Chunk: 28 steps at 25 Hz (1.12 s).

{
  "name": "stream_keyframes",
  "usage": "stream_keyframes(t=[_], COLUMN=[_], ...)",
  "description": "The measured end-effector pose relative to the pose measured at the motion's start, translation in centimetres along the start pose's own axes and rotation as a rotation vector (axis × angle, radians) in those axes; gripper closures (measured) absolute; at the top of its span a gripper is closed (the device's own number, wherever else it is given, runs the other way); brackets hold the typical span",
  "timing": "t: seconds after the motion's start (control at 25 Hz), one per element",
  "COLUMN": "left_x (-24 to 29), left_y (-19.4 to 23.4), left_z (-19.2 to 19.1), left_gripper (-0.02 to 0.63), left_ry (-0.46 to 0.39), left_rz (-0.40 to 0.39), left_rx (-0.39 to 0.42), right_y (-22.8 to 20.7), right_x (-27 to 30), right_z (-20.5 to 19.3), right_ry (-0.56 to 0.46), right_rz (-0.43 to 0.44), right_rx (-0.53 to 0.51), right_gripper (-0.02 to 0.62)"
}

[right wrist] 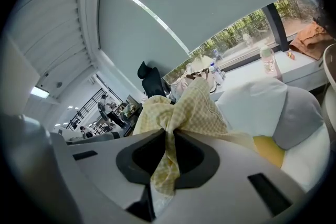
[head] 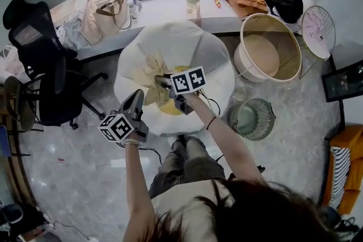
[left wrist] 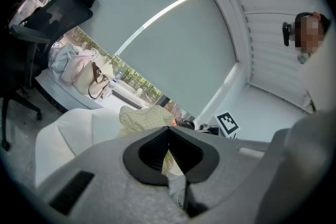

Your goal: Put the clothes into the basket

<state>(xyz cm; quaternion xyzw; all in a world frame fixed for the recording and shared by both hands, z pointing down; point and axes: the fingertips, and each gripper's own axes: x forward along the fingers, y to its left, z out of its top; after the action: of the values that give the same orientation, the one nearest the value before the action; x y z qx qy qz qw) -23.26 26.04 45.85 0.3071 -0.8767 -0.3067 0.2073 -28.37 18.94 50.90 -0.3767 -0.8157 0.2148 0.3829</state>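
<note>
A pale yellow checked cloth (head: 153, 69) hangs lifted above the white beanbag (head: 195, 45). My right gripper (head: 164, 83) is shut on its upper bunch. In the right gripper view the cloth (right wrist: 195, 107) is pinched between the jaws of that gripper (right wrist: 167, 134) and trails down through them. My left gripper (head: 139, 96) sits lower and to the left, at the cloth's hanging end. In the left gripper view its jaws (left wrist: 168, 131) meet with a strip of the cloth (left wrist: 145, 118) between them. A tall beige basket (head: 271, 16) stands at the right.
A green wire basket (head: 266, 117) sits on the floor near my right side. A yellow item (head: 170, 108) lies on the beanbag's front. A black office chair (head: 42, 65) stands at the left. The window sill holds bags (head: 105, 17), a bottle (head: 193, 3), an orange cloth (head: 245, 0) and a black bag (head: 283, 0).
</note>
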Motion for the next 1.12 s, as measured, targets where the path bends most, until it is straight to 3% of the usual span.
stream_keyframes(t=[0.6,1.12], left_x=[4.4,8.8], left_y=[-3.5,-8.2], left_z=[1.6,0.8], left_gripper=[0.595,0.595], left_ry=[0.058,0.103], left_rz=[-0.150,-0.209], left_rx=[0.060,0.076], right_y=[-2.2,-5.8], right_x=[-5.3,-13.3], right_z=[2.8,3.5], right_ry=[-0.130,-0.230], right_rz=[-0.097,-0.169], right_rx=[0.033,0.094], right_gripper=[0.548,0.548])
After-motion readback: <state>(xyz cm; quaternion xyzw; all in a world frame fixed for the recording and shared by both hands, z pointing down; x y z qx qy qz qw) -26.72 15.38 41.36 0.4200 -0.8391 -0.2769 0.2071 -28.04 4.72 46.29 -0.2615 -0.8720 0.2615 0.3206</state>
